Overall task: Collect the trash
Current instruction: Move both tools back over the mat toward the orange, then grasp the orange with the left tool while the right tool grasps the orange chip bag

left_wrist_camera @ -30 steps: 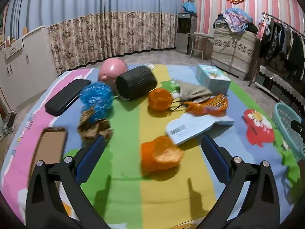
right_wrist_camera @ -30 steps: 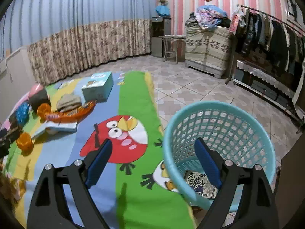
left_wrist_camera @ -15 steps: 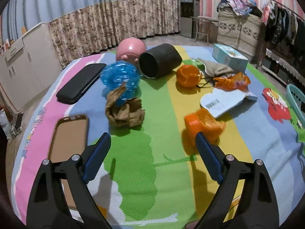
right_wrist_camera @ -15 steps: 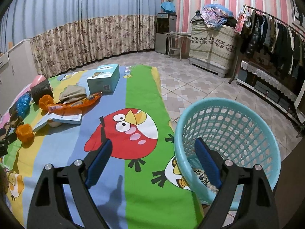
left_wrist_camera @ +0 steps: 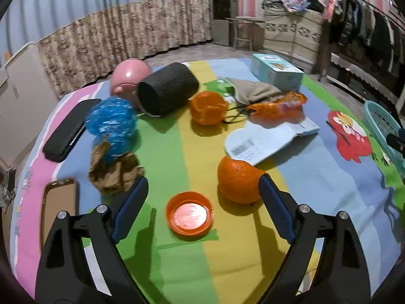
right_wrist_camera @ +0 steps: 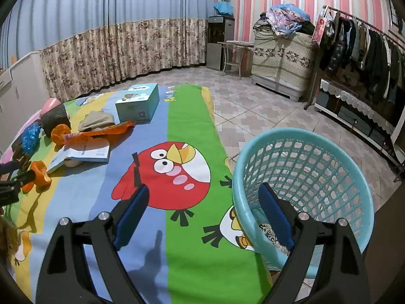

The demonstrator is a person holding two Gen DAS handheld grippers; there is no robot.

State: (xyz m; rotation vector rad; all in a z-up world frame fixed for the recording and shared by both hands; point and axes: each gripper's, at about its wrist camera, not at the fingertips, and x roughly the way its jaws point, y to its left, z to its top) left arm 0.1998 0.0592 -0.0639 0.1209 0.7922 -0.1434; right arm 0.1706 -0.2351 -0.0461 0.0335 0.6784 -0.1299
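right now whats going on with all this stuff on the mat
A person is clearing trash off a colourful mat with a pair of tongs in each hand. The left tongs hang open over an orange lid, with an orange peel piece by the right finger and crumpled brown paper by the left; nothing is gripped. The right tongs wait open and empty beside the teal basket, which already holds some printed paper.
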